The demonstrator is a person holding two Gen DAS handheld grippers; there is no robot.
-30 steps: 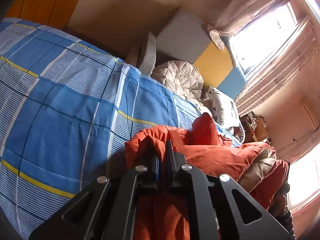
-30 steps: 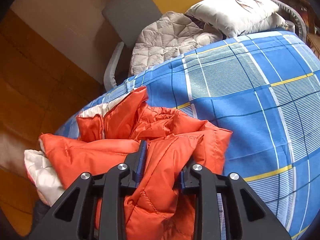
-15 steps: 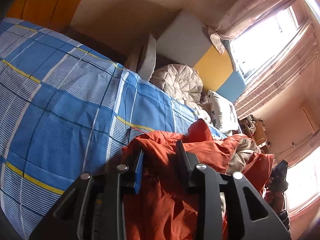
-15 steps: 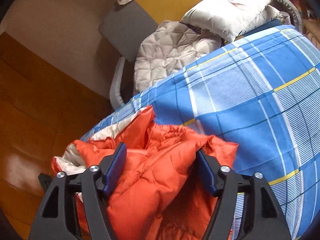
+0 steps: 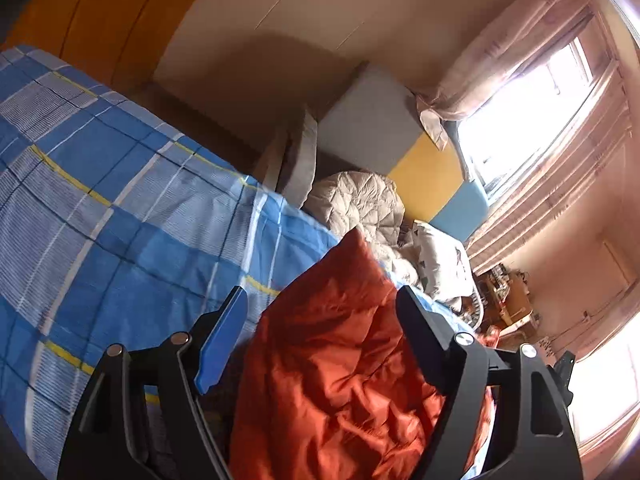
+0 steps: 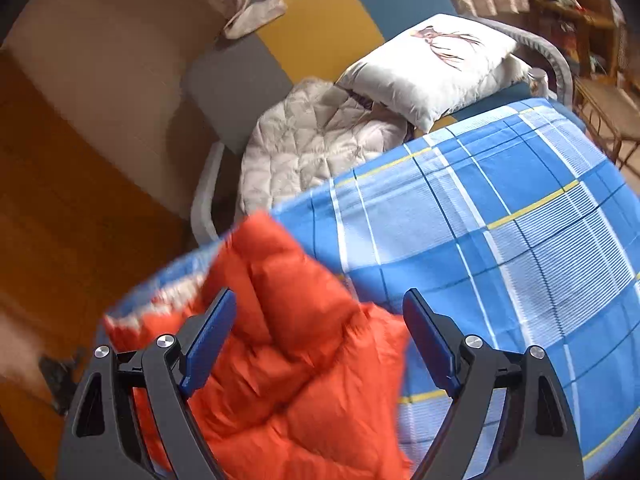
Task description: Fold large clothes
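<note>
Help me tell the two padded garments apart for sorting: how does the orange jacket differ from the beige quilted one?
The orange jacket is bright, lying on the blue plaid bedding between the open right gripper fingers. The beige quilted jacket is pale, bunched beyond the bedding's edge, beside a white pillow. Both are puffy and crumpled.

no readable text, labels, brands or numbers are showing in either wrist view; the white pillow (image 6: 432, 64) is carrying only a printed bird-like picture, no lettering.

I see a bed (image 6: 500, 216) in blue plaid; on it lie an orange puffer jacket (image 6: 288, 340), a beige quilted jacket (image 6: 312, 140) and a white pillow (image 6: 432, 64).
</note>
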